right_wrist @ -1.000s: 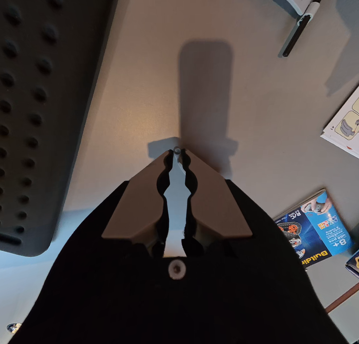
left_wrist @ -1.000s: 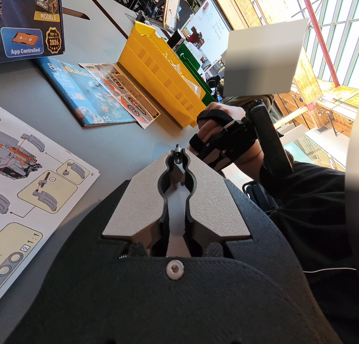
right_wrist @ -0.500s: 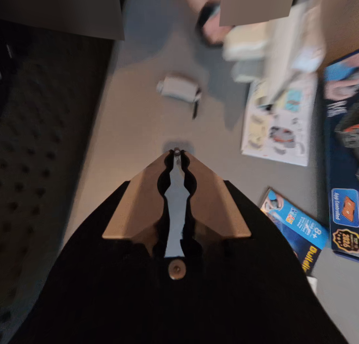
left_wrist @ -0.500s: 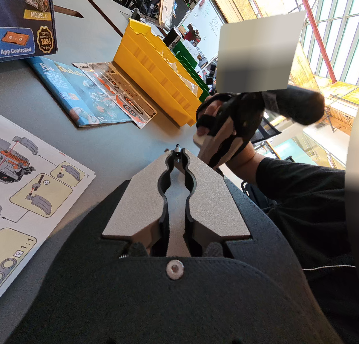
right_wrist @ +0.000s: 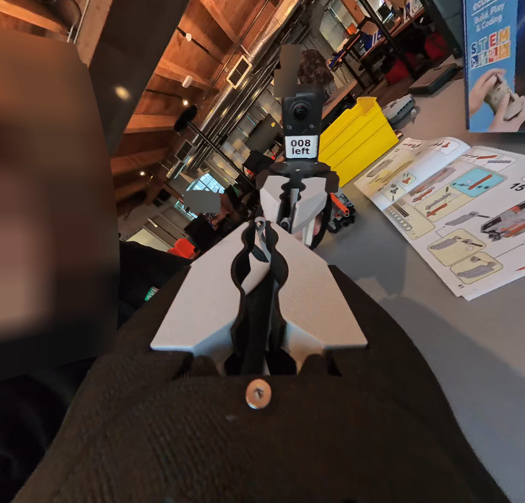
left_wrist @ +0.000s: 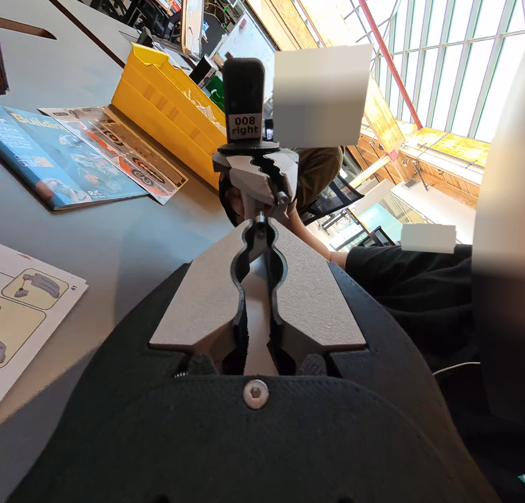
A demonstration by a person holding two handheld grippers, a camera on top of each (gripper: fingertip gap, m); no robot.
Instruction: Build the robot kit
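My left gripper [left_wrist: 260,222] is shut on a small dark pin [left_wrist: 259,228] that sticks out at its tip. My right gripper [right_wrist: 260,223] is shut on a small grey part with a ring end [right_wrist: 262,238]. Both are held above the grey table [left_wrist: 119,234] and point at each other, tips almost touching. In the left wrist view the right gripper [left_wrist: 277,200] shows just beyond my tips with the grey part [left_wrist: 282,197] at its end. In the right wrist view the left gripper [right_wrist: 285,222] shows just right of my tips.
A yellow bin [left_wrist: 170,111] stands at the back. A blue booklet [left_wrist: 42,154] and a sticker sheet [left_wrist: 127,154] lie beside it. An open instruction manual [right_wrist: 440,205], a blue box [right_wrist: 494,49] and a partly built model [right_wrist: 343,208] are on the table. A black sleeve [left_wrist: 412,285] is at the right. Only a small space, under 4 cm, lies between the two pairs of fingers.
The right gripper has swung up from pointing at the table to face the left gripper, and their tips have come close together. The left gripper has hardly moved.
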